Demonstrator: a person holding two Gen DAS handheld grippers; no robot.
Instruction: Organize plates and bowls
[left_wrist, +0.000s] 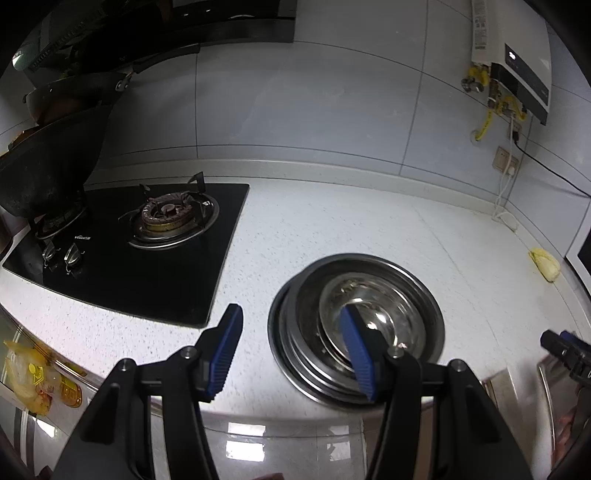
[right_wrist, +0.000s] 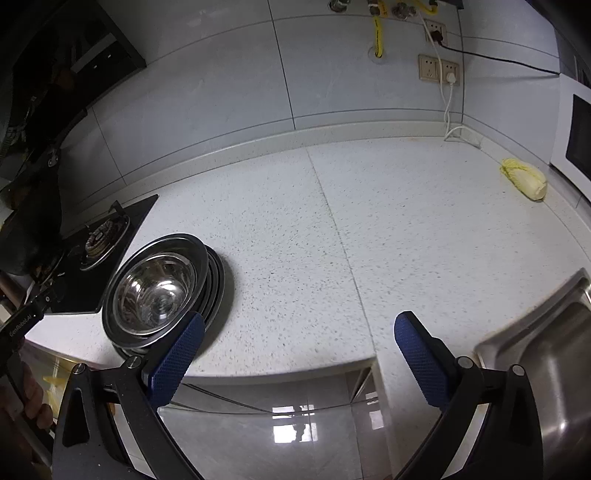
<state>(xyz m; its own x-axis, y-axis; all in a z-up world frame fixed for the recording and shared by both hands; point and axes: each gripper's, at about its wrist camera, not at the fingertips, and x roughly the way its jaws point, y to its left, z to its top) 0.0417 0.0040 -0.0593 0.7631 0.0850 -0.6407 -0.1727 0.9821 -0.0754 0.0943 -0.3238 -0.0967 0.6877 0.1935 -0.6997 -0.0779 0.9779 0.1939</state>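
Note:
A stack of steel plates with a steel bowl on top (left_wrist: 373, 317) sits on the white speckled counter near its front edge; it also shows in the right wrist view (right_wrist: 159, 288). My left gripper (left_wrist: 291, 350) is open and empty, held just in front of the stack, its right finger overlapping the bowl in the view. My right gripper (right_wrist: 299, 354) is open and empty, above the counter's front edge to the right of the stack. Its tip shows at the right edge of the left wrist view (left_wrist: 565, 347).
A black gas hob (left_wrist: 147, 240) with a burner lies left of the stack, with a dark wok (left_wrist: 40, 173) on its far left. A steel sink (right_wrist: 546, 354) is at the right. A yellow-white cabbage (right_wrist: 524, 179) lies near a white appliance (right_wrist: 576, 133).

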